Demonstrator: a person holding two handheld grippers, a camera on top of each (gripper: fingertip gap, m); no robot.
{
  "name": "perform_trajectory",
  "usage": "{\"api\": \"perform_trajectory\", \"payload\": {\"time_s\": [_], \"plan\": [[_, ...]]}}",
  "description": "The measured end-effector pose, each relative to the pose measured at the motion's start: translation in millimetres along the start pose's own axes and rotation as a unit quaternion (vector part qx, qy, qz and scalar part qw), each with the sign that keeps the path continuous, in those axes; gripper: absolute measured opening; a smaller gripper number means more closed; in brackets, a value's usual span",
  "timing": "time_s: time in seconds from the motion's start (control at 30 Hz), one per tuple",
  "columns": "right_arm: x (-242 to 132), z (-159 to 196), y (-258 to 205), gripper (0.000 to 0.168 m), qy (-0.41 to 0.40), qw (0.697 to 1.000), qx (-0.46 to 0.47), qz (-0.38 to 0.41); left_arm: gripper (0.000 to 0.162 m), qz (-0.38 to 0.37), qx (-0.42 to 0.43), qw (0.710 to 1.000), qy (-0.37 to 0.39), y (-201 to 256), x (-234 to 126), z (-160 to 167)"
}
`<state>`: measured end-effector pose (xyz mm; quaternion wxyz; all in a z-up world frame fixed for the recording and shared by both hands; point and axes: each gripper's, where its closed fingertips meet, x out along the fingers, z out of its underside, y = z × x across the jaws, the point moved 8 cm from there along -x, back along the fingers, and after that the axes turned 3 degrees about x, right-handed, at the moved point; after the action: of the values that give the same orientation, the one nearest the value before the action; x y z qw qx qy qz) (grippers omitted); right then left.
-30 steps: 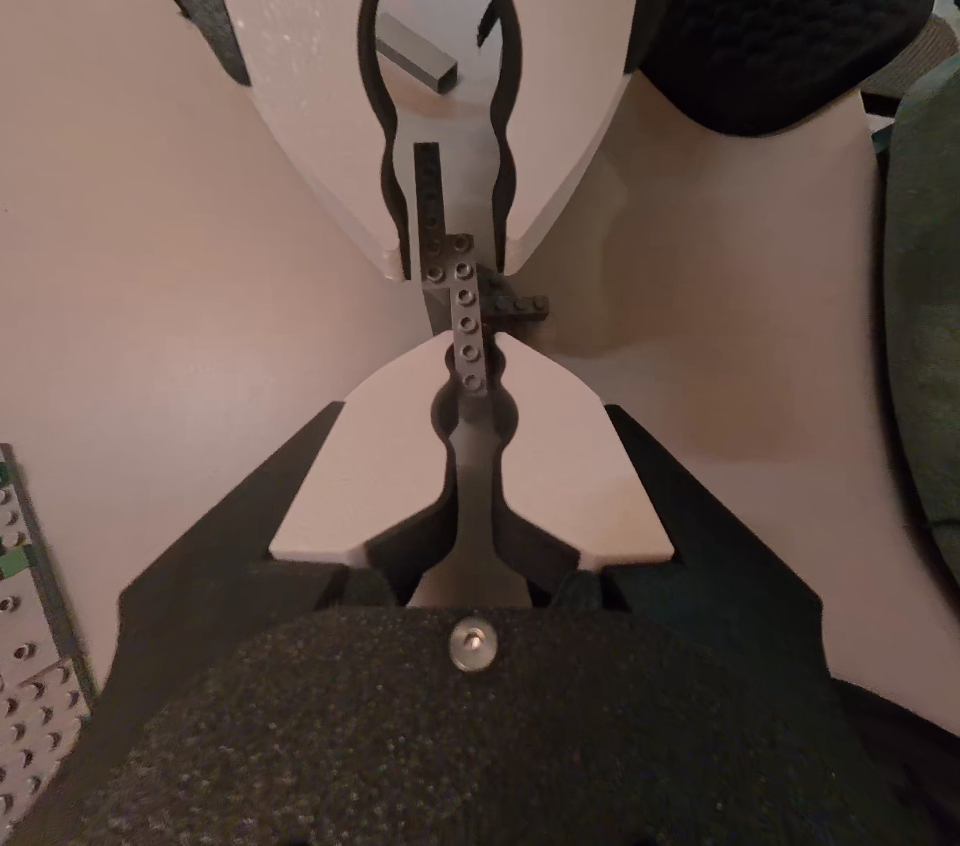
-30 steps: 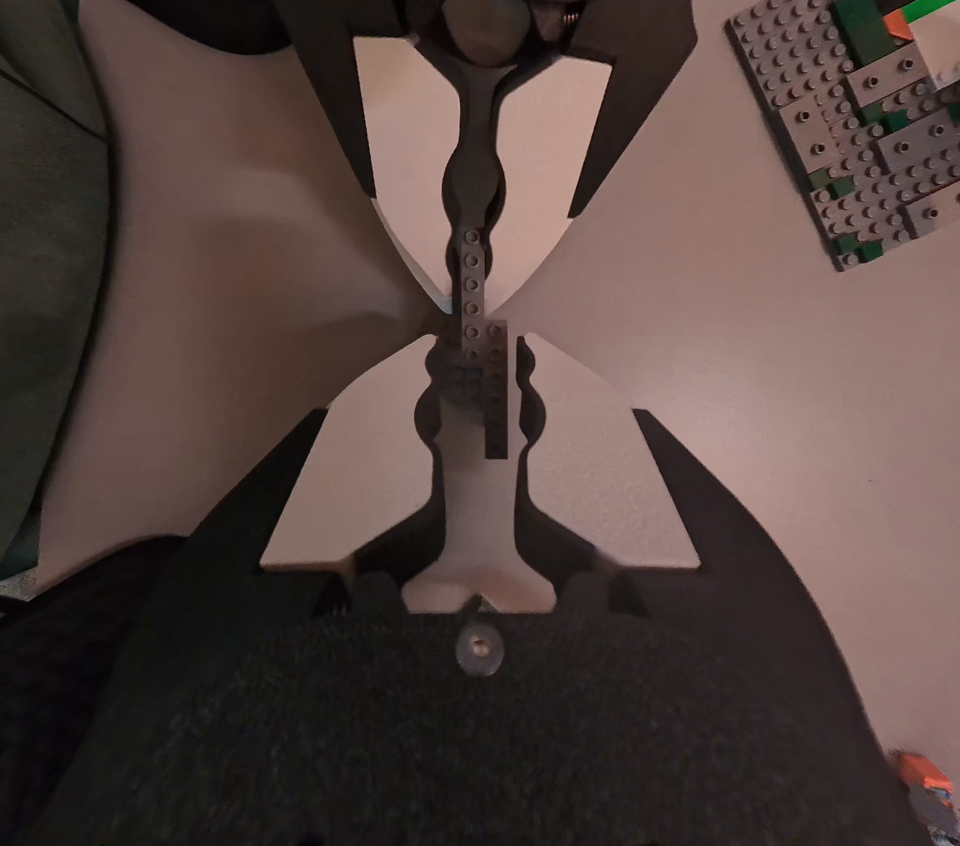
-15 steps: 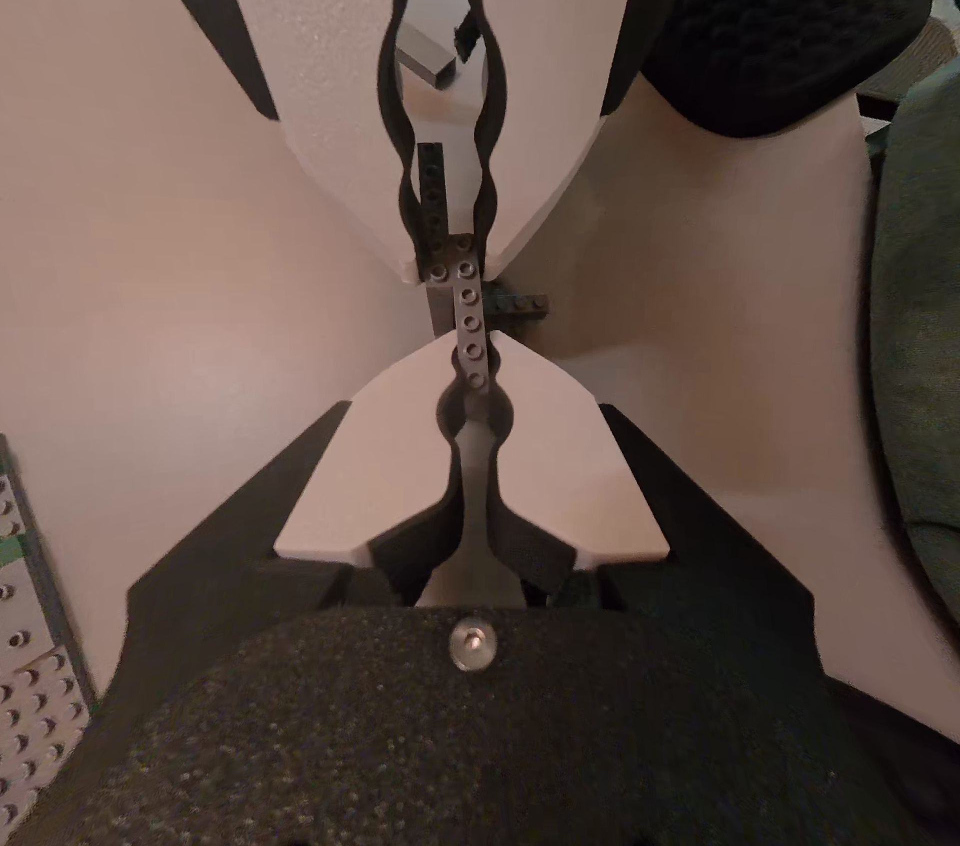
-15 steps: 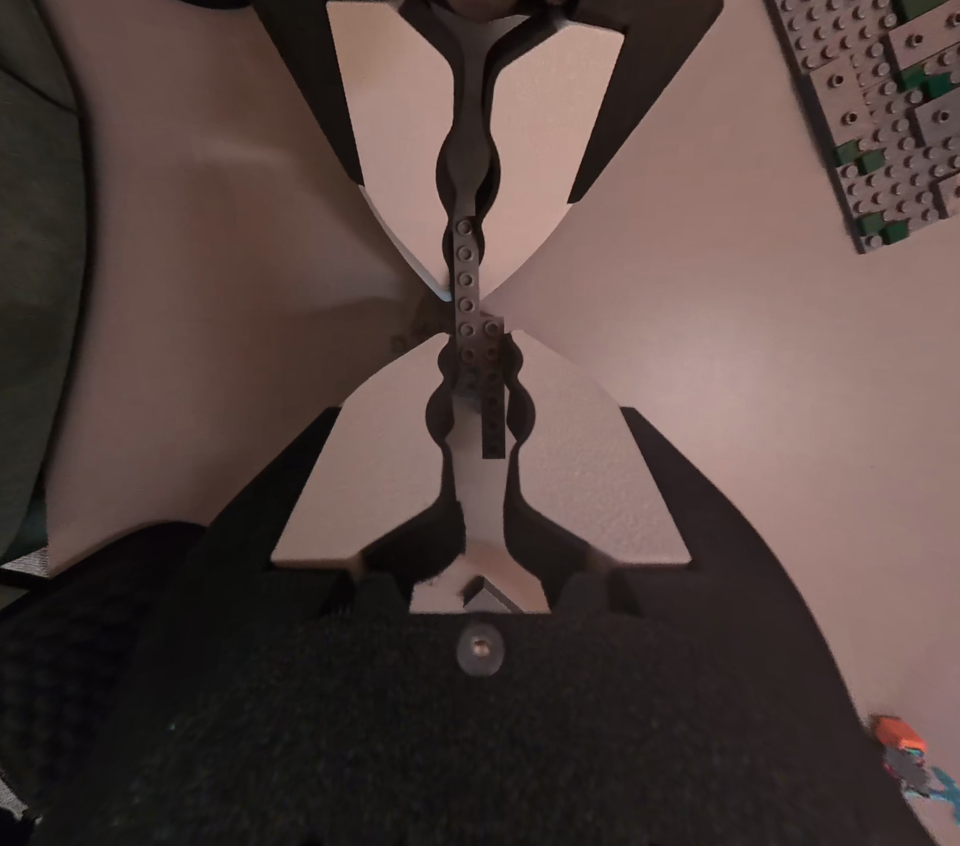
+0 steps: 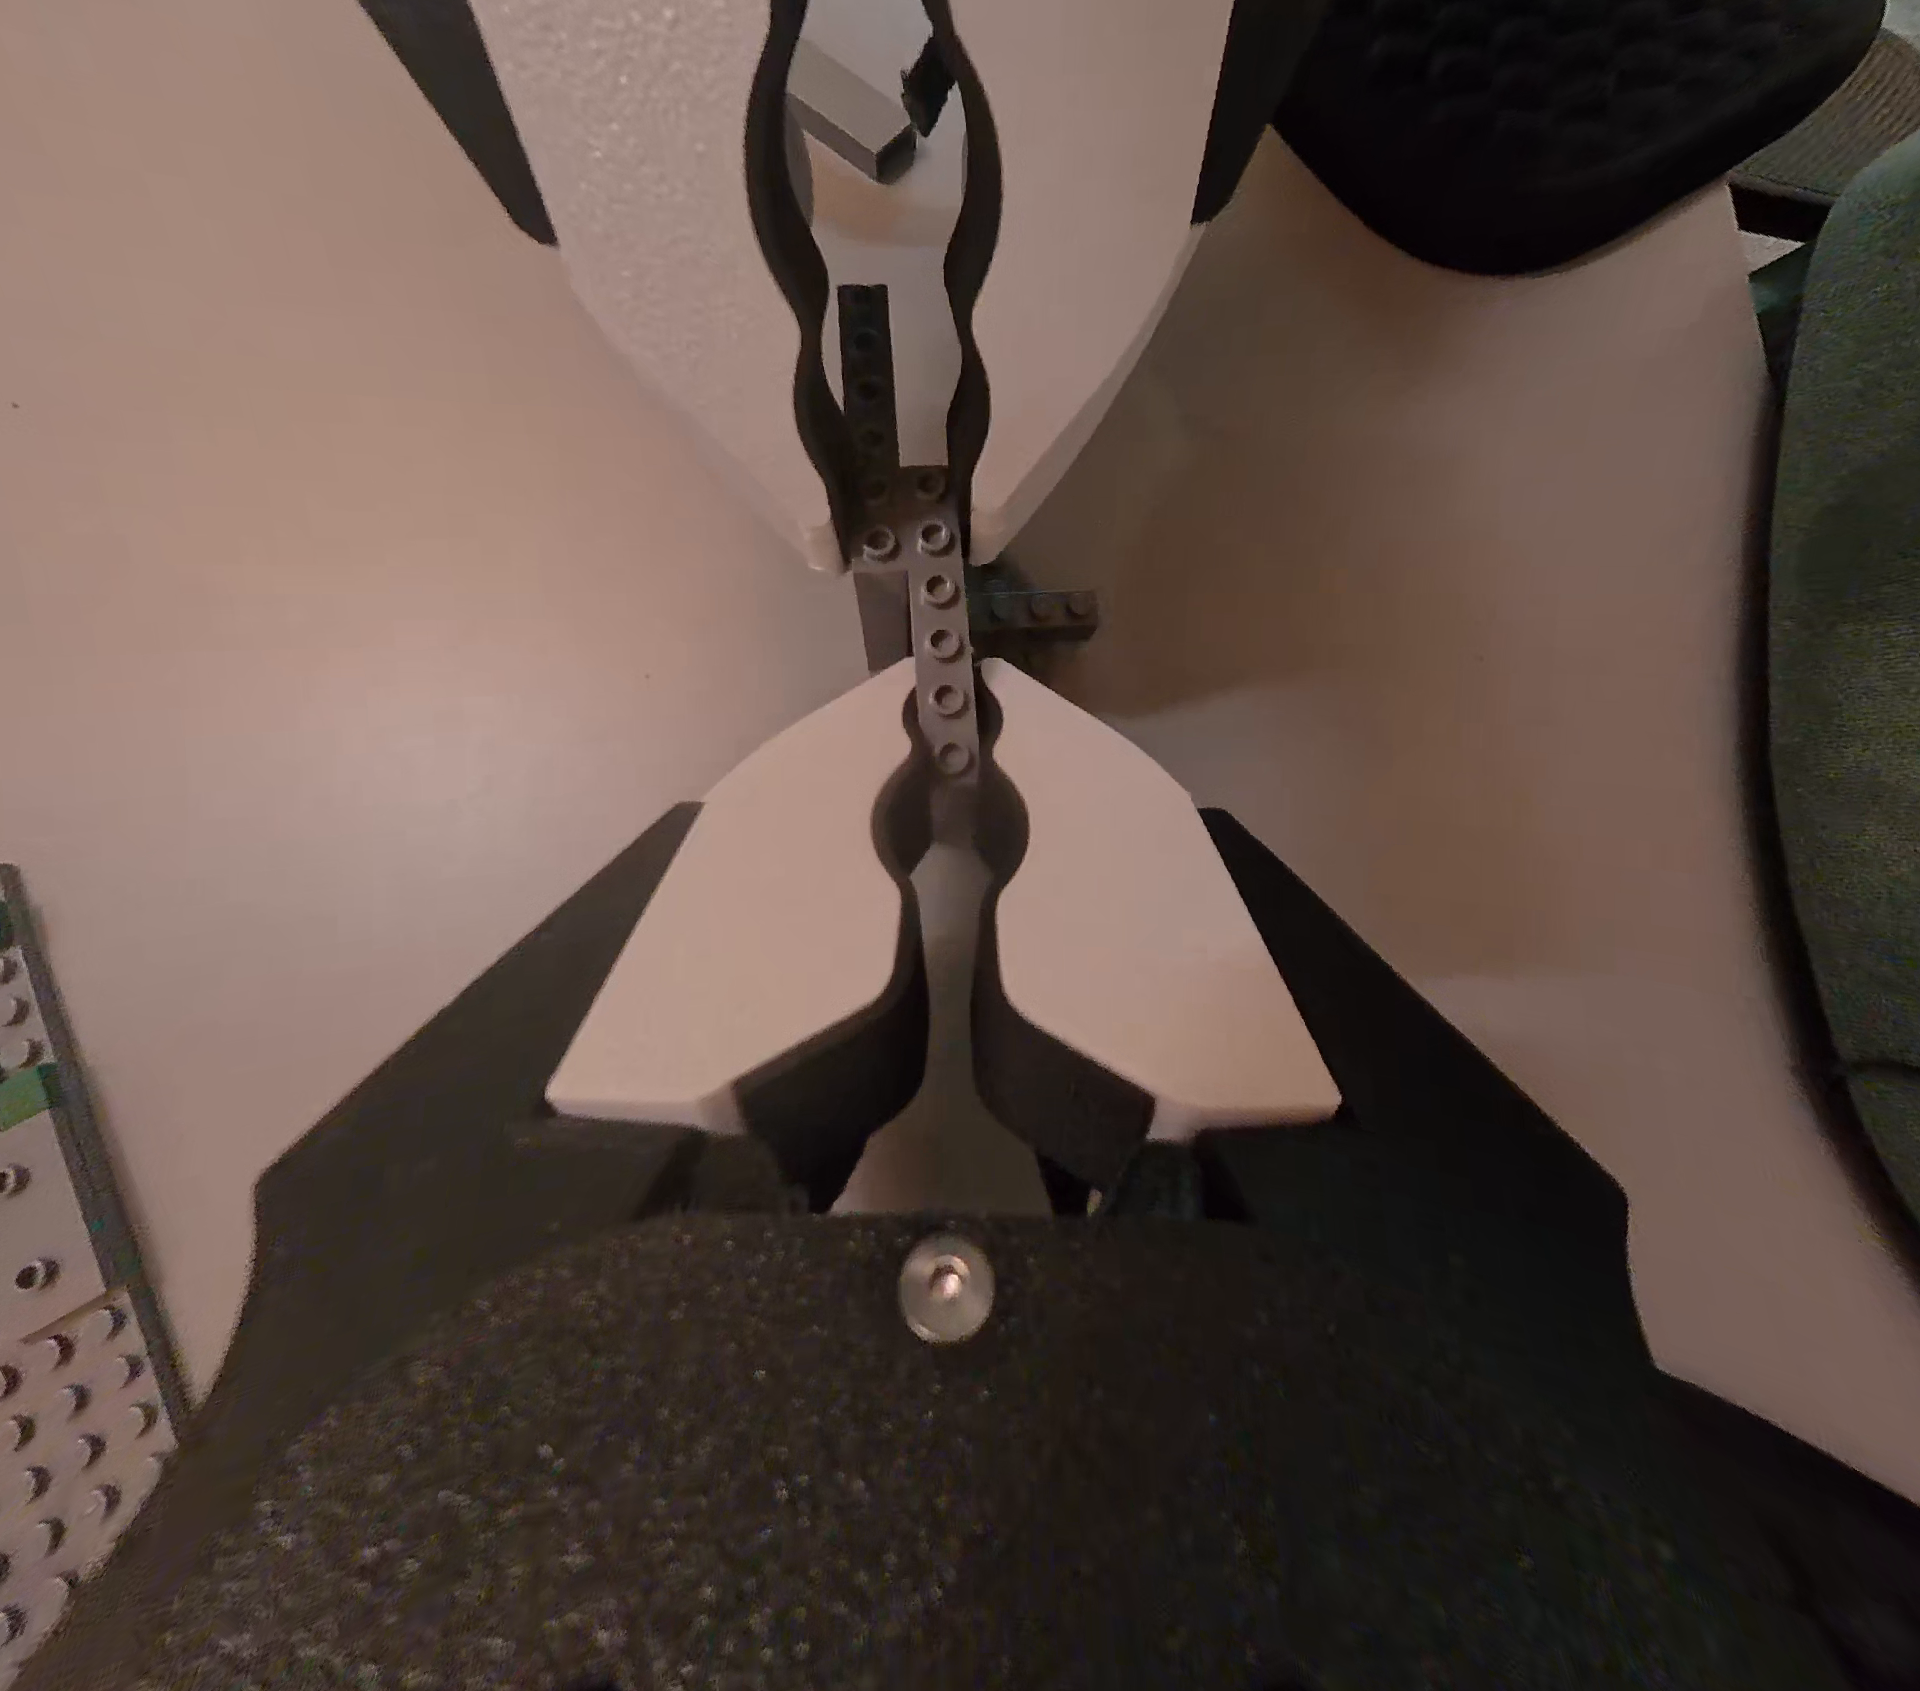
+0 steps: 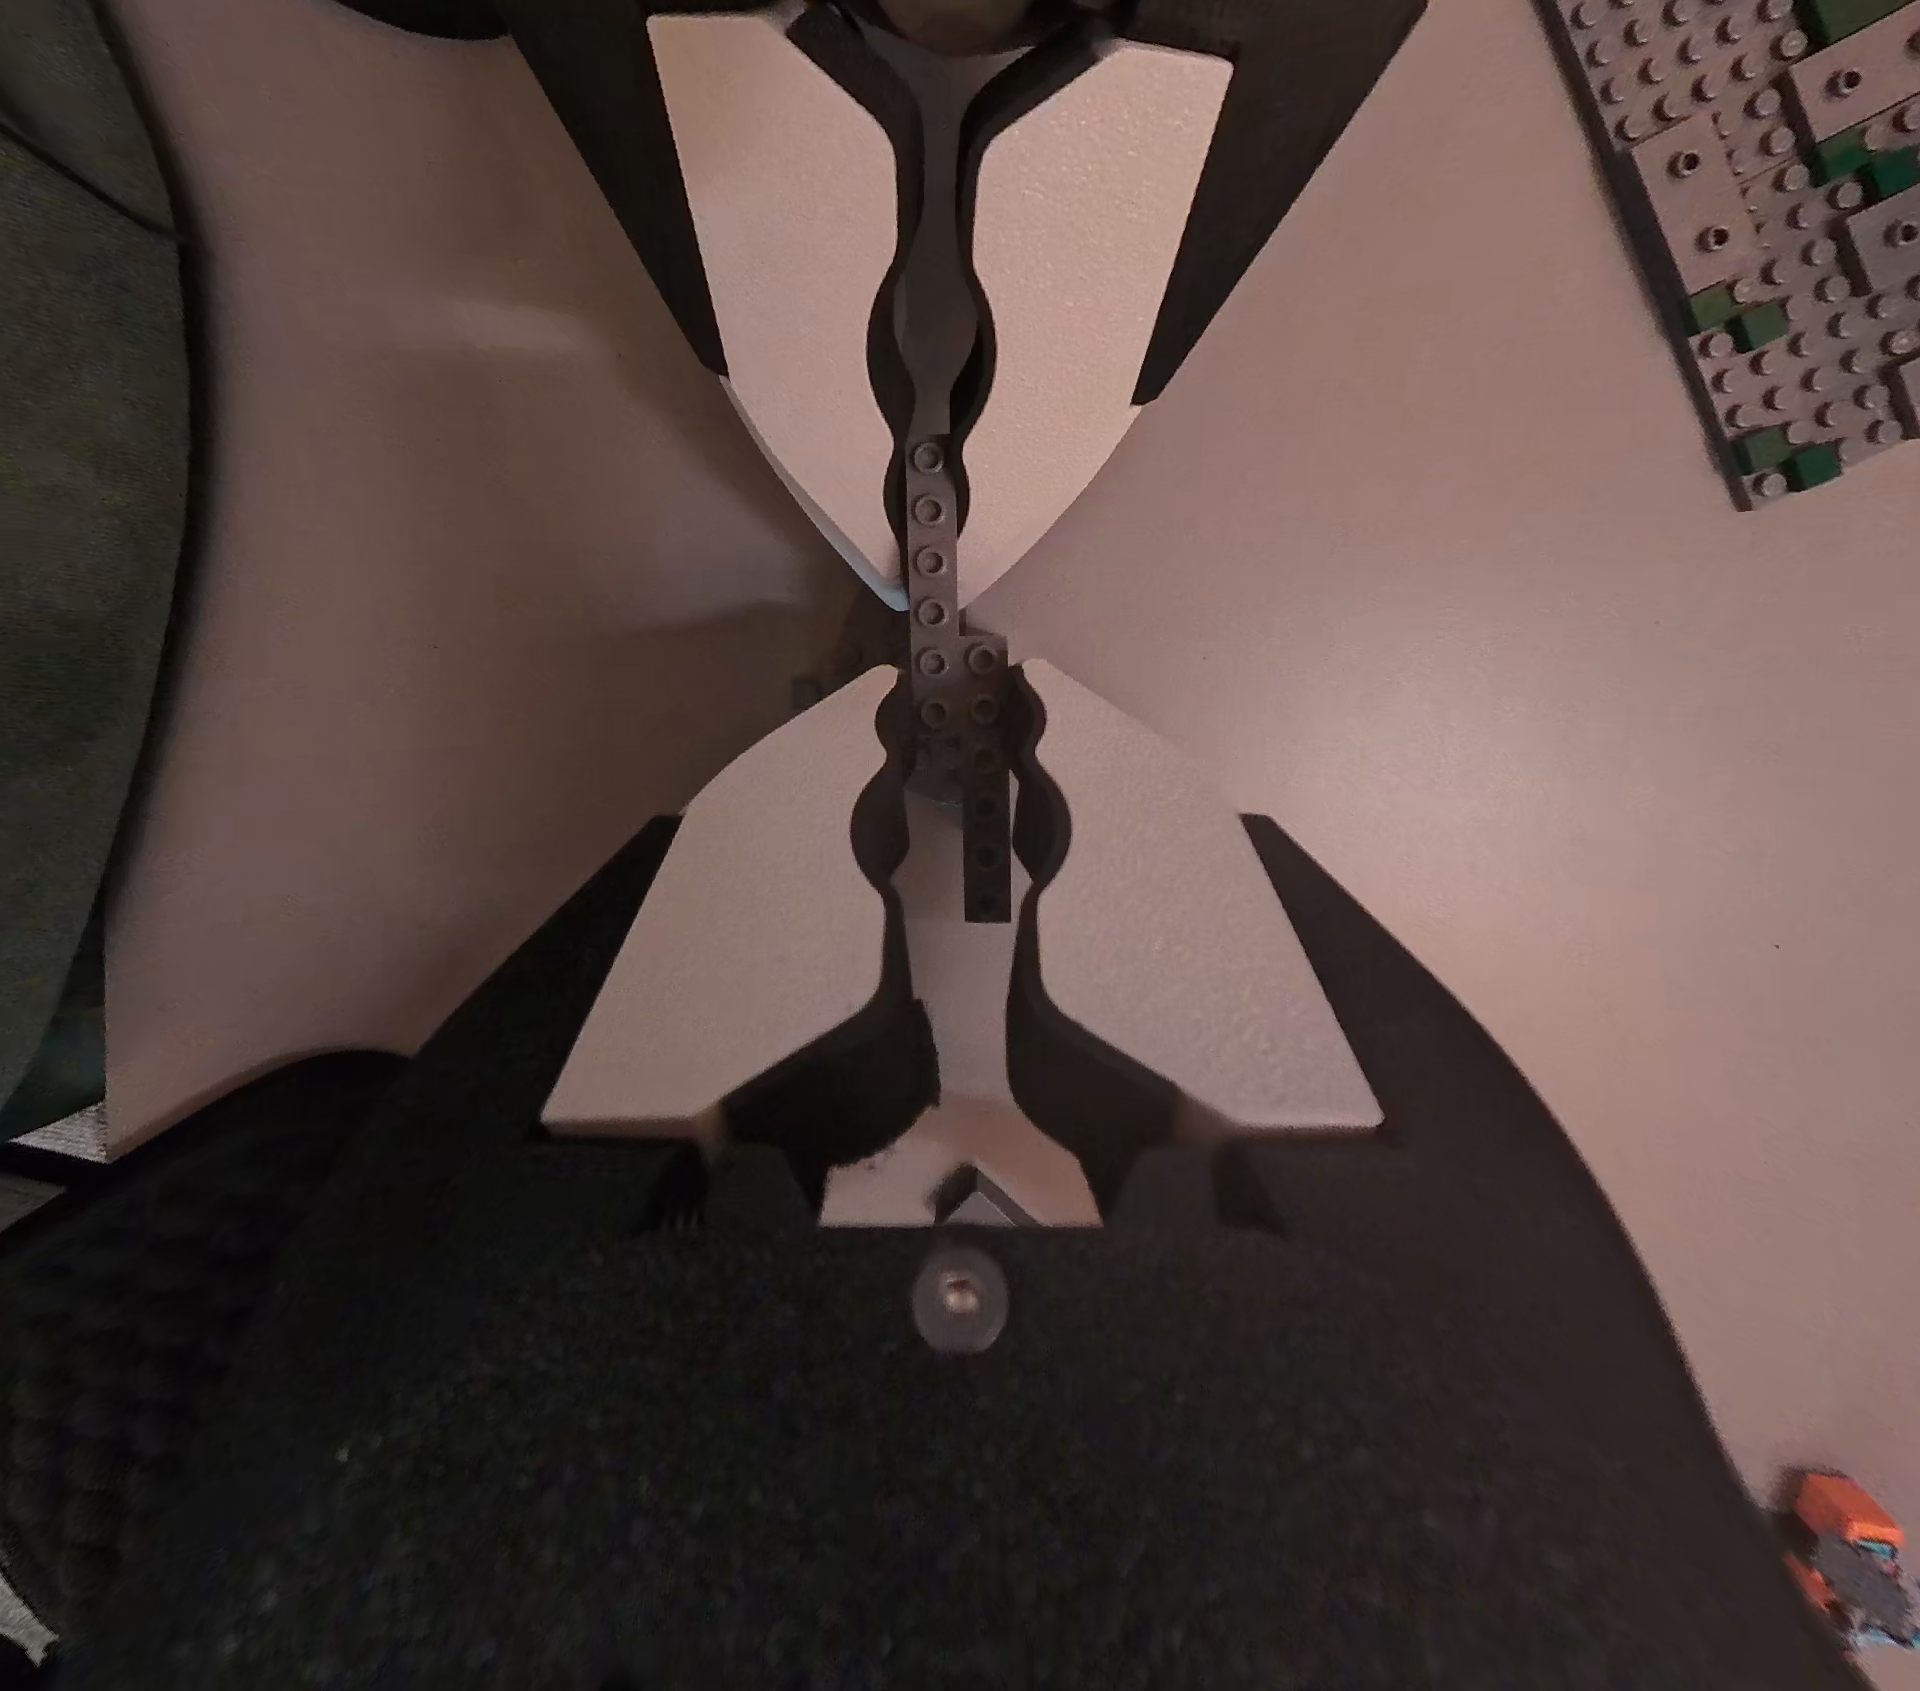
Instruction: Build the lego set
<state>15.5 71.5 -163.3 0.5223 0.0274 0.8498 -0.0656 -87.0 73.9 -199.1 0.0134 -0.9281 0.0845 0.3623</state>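
A: Where's the grey plate [image 5: 943, 665]?
B: Over the table [image 5: 312, 602], pinched by the left gripper [image 5: 951, 742]; the right gripper [image 6: 961, 706] clamps its wide end.
A: Nearby?
B: Baseplate [image 6: 1704, 114], dark brick [image 5: 1039, 605], armrest [image 5: 1558, 10].

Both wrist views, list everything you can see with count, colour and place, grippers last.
grey plate: one, light grey, narrow, studded, held between the left gripper's fingers, pointing at the right gripper.
black beam: one, black, with holes, between the right gripper's fingers, overlapping the plate's wide end.
dark piece: one, dark, on the table under the joint.
baseplate: one, grey with green parts, far right in the right view.
orange piece: one, orange and grey, bottom right in the right view.
table: one, pale.
cushion: one, black, top right in the left view.
left gripper: shut on the plate.
right gripper: shut on the beam.
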Motion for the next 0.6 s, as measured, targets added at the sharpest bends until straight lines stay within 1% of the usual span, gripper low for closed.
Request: {"api": "perform_trajectory", "payload": {"time_s": [0.2, 0.33, 0.5, 0.57, 0.6], "plan": [[0.1, 1.1, 0.0, 0.016, 0.01, 1.0, 0.002, -0.002, 0.004, 0.004, -0.001, 1.0, 0.0, -0.4, 0.1, 0.0], [-0.3, -0.5, -1.0, 0.016, 0.001, 1.0, -0.012, 0.008, 0.003, 0.006, -0.001, 1.0, 0.003, -0.6, -0.2, -0.1], [-2.5, -0.4, -2.8, 0.016, 0.005, 1.0, -0.023, 0.02, 0.003, -0.006, 0.016, 1.0, 0.015, 0.9, -0.4, 0.0], [-5.5, 0.1, -3.0, 0.018, 0.008, 1.0, -0.016, 0.018, 0.008, -0.011, 0.024, 1.0, 0.007, 1.6, -0.3, 1.3], [-7.0, 0.3, -2.9, 0.02, 0.007, 1.0, -0.016, 0.021, 0.007, -0.011, 0.027, 1.0, -0.001, 1.8, 0.1, 2.6]]}}
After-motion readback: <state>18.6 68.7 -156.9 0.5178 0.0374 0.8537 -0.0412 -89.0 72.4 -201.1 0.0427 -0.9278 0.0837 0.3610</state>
